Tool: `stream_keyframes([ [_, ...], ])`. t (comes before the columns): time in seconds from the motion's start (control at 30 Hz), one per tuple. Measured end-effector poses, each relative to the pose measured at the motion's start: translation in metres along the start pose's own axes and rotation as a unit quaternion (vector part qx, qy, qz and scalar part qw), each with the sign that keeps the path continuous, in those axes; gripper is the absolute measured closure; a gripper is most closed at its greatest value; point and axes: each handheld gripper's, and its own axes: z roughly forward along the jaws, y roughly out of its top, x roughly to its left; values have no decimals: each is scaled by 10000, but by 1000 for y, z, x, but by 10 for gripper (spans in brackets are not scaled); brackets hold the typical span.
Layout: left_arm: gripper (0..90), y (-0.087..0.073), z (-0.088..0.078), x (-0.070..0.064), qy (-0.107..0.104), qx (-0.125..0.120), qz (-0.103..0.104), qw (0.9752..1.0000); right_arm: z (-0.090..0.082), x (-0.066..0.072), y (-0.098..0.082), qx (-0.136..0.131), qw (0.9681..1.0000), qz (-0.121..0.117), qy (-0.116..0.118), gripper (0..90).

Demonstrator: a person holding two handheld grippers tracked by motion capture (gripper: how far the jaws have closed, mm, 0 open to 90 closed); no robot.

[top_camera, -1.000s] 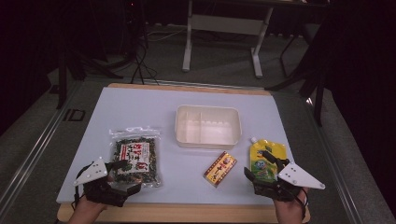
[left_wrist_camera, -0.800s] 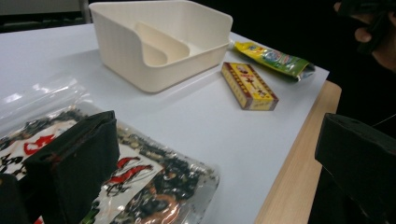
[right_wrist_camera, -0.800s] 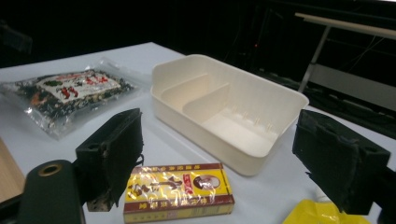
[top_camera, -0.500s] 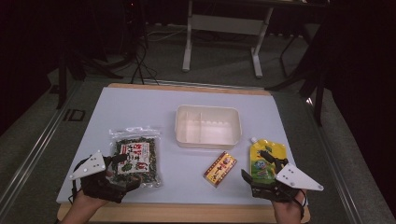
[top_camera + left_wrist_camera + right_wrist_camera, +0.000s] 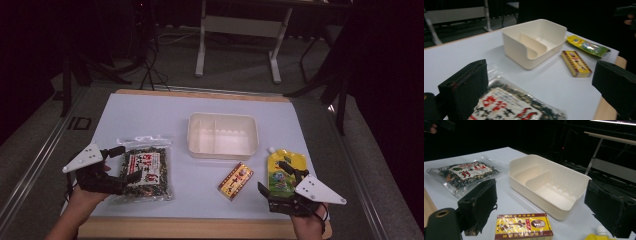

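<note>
Because the seaweed packet [image 5: 145, 172] is a thin, crinkly film bag, light and slippery, take it by a sealed edge rather than its soft middle. It lies flat on the surface [image 5: 150, 115], left of and nearer you than the white bin [image 5: 223, 134]. Your left tool [image 5: 116, 165] hovers wide over its left edge, pressing nothing. Your right tool [image 5: 280, 176], its jaws just opening, stands wide over the yellow pouch [image 5: 284, 165], right of the bin. The left gripper view reveals the bin's inner divider; the high view shows the packet's full outline.
</note>
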Motion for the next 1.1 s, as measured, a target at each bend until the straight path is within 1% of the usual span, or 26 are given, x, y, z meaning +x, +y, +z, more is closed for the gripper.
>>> stream_keyframes([
  [0.07, 6, 1, 2, 9, 105, 49, -66, 9999, 0, 1, 0, -61, 10000, 7, -13, 105],
  [0.1, 6, 1, 4, 14, 130, 59, -129, 9998, 0, 1, 0, -76, 10000, 21, 51, 100],
  [0.13, 6, 2, 5, 19, 179, 70, -167, 9997, 1, 2, 0, -88, 10000, 4, 37, 100],
  [0.2, 6, 4, 7, 29, 249, 43, -270, 9993, 1, 3, 0, -120, 9999, 9, 67, 100],
  [0.23, 6, 5, 8, 34, 290, 20, -312, 9991, 1, 4, 0, -116, 9999, -32, 18, 100],
  [0.27, 6, 6, 9, 38, 319, -1, -357, 9989, 1, 5, 0, -131, 9999, -24, 19, 100],
  [0.3, 19, 7, 11, 42, 370, 17, -382, 9986, 2, 5, 0, -118, 9999, -8, 63, 99],
  [0.37, 32, 9, 13, 49, 432, 36, -419, 9982, 4, 7, -1, -67, 9999, -57, 57, 100],
  [0.43, 35, 9, 17, 57, 559, 92, -450, 9974, 5, 7, -1, -36, 10000, -49, 76, 100],
  [0.47, 43, 9, 17, 60, 564, 110, -458, 9973, 6, 7, -2, -26, 9999, -35, 93, 101],
  [0.5, 57, 8, 19, 65, 641, 155, -477, 9967, 7, 6, -2, -1, 9999, -41, 122, 102],
  [0.57, 71, 6, 21, 72, 651, 178, -589, 9960, 7, 6, -2, 7, 9999, 5, 164, 103],
  [0.6, 97, 4, 22, 76, 684, 195, -622, 9955, 7, 6, -2, 19, 9998, 13, 221, 108],
  [0.63, 107, 2, 23, 79, 755, 231, -642, 9948, 7, 6, -2, 19, 9998, -29, 188, 108],
  [0.67, 110, 0, 25, 83, 741, 278, -690, 9945, 7, 6, -2, 21, 9998, -50, 207, 110],
  [0.73, 136, -6, 28, 89, 853, 376, -782, 9926, 8, 7, -1, 15, 9997, -60, 231, 110],
  [0.83, 148, -16, 34, 99, 976, 537, -862, 9900, 9, 7, -1, 28, 9996, -62, 266, 110],
  [0.87, 150, -20, 36, 104, 1076, 630, -862, 9884, 9, 8, -2, 41, 9996, -59, 277, 110],
  [0.93, 150, -25, 39, 110, 1125, 719, -885, 9871, 9, 8, -2, 58, 9996, -62, 277, 110],
  [0.97, 150, -25, 39, 110, 1125, 719, -885, 9871, 9, 8, -2, 58, 9996, -62, 277, 110],
  [1.0, 150, -32, 41, 119, 1163, 809, -967, 9852, 9, 8, -2, 63, 9995, -66, 289, 110],
  [1.03, 160, -35, 42, 122, 1235, 824, -977, 9841, 9, 7, -2, 65, 9995, -61, 294, 126],
  [1.07, 175, -38, 42, 126, 1249, 824, -1010, 9836, 9, 7, -2, 77, 9995, -51, 305, 127],
  [1.1, 178, -41, 43, 129, 1274, 860, -1049, 9825, 9, 8, -2, 89, 9995, -48, 303, 127],
])
